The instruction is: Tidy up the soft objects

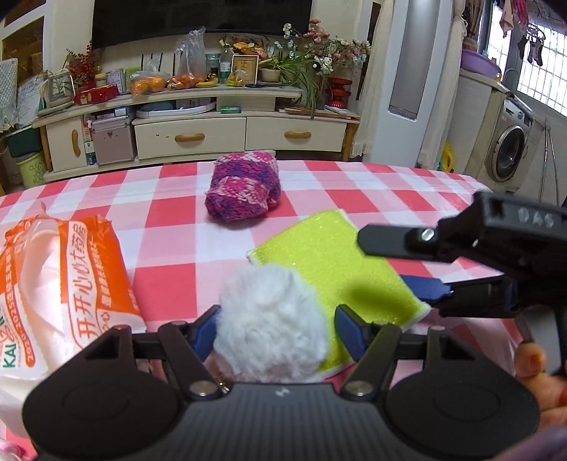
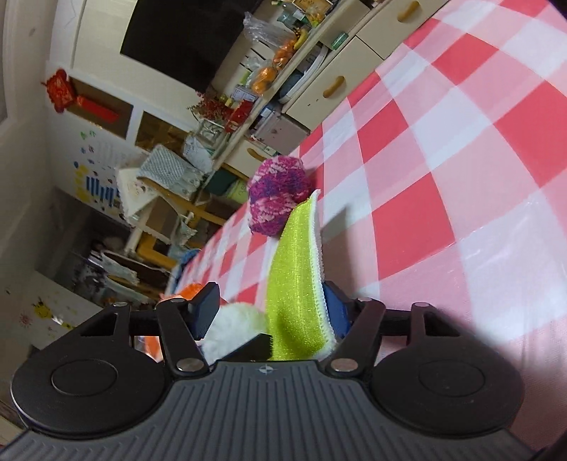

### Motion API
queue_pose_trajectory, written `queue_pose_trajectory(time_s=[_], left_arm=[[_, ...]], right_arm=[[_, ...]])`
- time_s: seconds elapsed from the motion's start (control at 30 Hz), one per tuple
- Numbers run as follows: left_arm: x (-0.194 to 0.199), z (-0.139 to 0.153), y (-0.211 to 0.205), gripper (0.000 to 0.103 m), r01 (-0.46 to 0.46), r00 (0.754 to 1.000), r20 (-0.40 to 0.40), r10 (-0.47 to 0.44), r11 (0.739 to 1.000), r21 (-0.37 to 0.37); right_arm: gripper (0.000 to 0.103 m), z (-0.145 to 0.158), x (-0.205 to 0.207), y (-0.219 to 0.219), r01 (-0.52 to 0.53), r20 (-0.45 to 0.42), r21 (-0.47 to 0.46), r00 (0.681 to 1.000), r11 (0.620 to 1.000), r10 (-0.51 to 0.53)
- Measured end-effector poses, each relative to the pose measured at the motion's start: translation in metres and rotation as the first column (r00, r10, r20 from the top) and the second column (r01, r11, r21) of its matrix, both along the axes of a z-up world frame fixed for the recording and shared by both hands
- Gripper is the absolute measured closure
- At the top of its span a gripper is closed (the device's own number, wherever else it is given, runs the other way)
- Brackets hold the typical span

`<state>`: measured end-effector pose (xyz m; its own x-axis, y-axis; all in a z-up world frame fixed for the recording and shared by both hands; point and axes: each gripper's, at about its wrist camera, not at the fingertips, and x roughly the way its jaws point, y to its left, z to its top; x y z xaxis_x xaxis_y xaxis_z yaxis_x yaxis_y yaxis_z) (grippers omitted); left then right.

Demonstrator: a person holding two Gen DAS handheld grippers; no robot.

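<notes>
A home living room: television (image 1: 202,17) above a cluttered sideboard (image 1: 191,131), washing machine (image 1: 506,142), checked tablecloth (image 1: 372,184).

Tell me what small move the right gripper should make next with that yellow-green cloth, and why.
Probably close the right gripper on the yellow-green cloth. Its fingers are spread with one blue pad under the cloth's near corner, which is lifted off the checkered tablecloth, so nothing grips it yet. The left gripper straddles the white pom-pom.

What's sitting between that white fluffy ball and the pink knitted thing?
Only bare checked tablecloth, as the left wrist view shows. The yellow-green sponge cloth lies just right of that stretch, beside the fluffy ball and the knitted thing.
</notes>
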<state>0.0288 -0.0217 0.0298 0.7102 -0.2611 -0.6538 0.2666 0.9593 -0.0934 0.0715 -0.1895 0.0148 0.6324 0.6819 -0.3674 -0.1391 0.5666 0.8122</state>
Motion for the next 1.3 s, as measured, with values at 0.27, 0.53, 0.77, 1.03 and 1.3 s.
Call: queue_pose_trajectory(time_s=[0.27, 0.53, 0.77, 1.03, 1.3], left_arm=[[-0.001, 0.003, 0.013, 0.035, -0.015, 1.0, -0.002, 0.015, 0.999, -0.036], [-0.007, 0.007, 0.035, 0.038, -0.047, 0.999, -0.018, 0.046, 0.994, -0.098], [-0.009, 0.007, 0.046, 0.038, -0.068, 0.997, -0.038, 0.063, 0.989, -0.128], [-0.008, 0.008, 0.058, 0.041, -0.089, 0.995, -0.056, 0.08, 0.979, -0.182], [-0.009, 0.007, 0.06, 0.052, -0.09, 0.995, -0.054, 0.082, 0.982, -0.167]], right_arm=[[0.028, 0.007, -0.003, 0.002, -0.055, 0.032, 0.124, 0.998, 0.991, 0.052], [0.051, 0.014, -0.003, 0.009, -0.099, 0.113, 0.163, 0.99, 0.982, 0.081], [0.051, 0.005, 0.001, 0.027, -0.102, 0.091, 0.14, 0.992, 0.985, 0.09], [0.056, 0.002, 0.001, 0.047, -0.123, 0.053, 0.042, 0.991, 0.991, 0.121], [0.076, 0.008, -0.002, 0.045, -0.082, 0.043, -0.047, 0.996, 0.996, 0.084]])
